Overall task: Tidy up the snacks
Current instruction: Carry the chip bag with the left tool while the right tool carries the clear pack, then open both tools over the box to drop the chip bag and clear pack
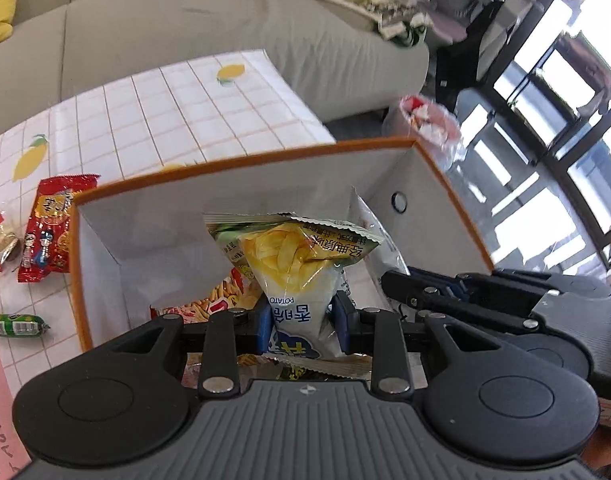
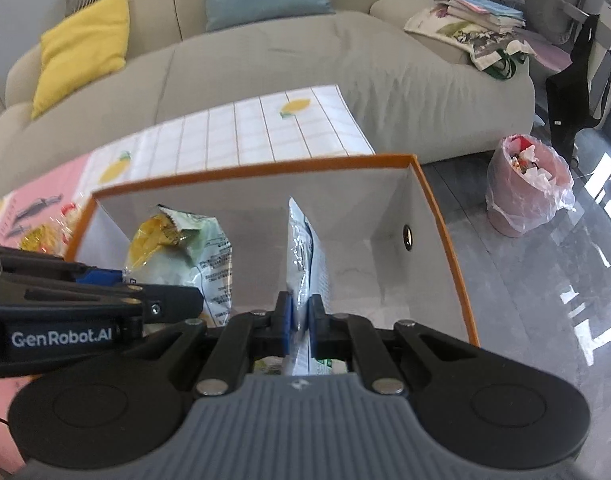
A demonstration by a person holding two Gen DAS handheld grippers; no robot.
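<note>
An orange-rimmed white box (image 1: 241,196) (image 2: 445,232) stands on the lemon-print tablecloth. My left gripper (image 1: 303,326) is shut on a potato chips bag (image 1: 293,264) with yellow chips printed on it, held over the box's inside. The same chips bag (image 2: 185,252) shows at the left of the right wrist view, with the left gripper (image 2: 117,280) beside it. My right gripper (image 2: 299,322) is shut on the thin edge of a white and blue snack packet (image 2: 305,248), also above the box's inside. That packet (image 1: 369,236) peeks out behind the chips bag. A fries-print packet (image 1: 209,300) lies in the box.
Loose on the tablecloth (image 1: 165,112), left of the box, lie a red snack packet (image 1: 51,228), a small green packet (image 1: 15,324) and wrapped sweets (image 1: 1,244). A beige sofa (image 2: 265,64) is behind the table. A lined waste bin (image 2: 525,188) stands on the floor at right.
</note>
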